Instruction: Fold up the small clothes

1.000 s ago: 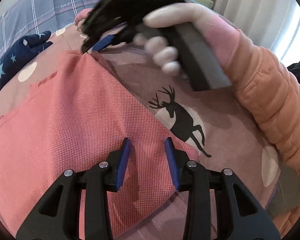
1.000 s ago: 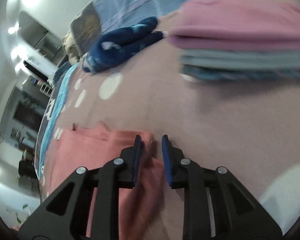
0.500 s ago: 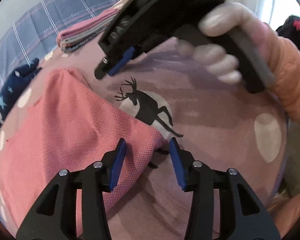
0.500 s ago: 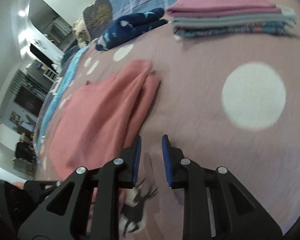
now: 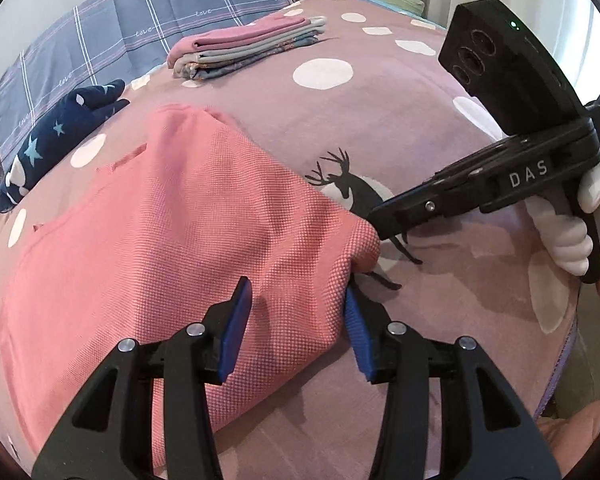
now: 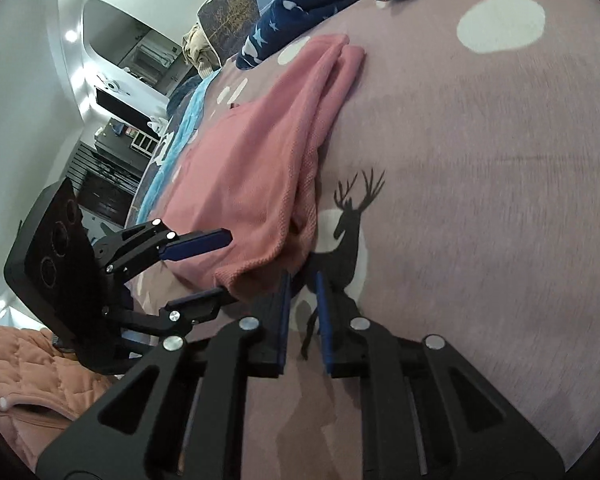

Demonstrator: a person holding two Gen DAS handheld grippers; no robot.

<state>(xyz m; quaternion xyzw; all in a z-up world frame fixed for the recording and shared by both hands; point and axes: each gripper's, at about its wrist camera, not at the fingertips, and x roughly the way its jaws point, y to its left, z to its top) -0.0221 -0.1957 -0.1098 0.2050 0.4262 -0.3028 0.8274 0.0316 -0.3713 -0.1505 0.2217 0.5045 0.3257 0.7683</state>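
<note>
Pink garment [image 5: 172,240] lies on the bed [image 5: 440,128], folded lengthwise; the doubled edge [image 6: 320,92] runs along its side facing the deer print [image 5: 352,196]. Its near corner sits at the deer, partly covering the print's pale disc. Weave is a fine waffle knit.

Left claw [image 5: 296,320]: fingers spread wide, blue pads [image 5: 236,332] straddling the garment's near corner. One pad rests over the cloth, the other just off its edge by the deer's legs. Nothing pinched. From the right wrist view the same claw [image 6: 204,268] shows one finger above and one below the corner, cloth between them, gap not closed.

Right claw [image 6: 302,316]: fingers a narrow gap apart, nothing between them, tips at the deer's hind legs, just beside the garment corner. In the left wrist view its tip [image 5: 384,228] touches or nearly touches that corner; cannot tell which. A white-gloved hand [image 5: 576,236] grips its handle.

Beyond the deer, at the far side of the bed: a stack of folded clothes [image 5: 244,46], pink on top, grey and patterned layers beneath. Left of it, near the garment's far end, a navy star-print piece [image 5: 56,140], unfolded. Behind both, a blue plaid pillow [image 5: 148,20]. White dots are scattered over the mauve bedcover.
</note>
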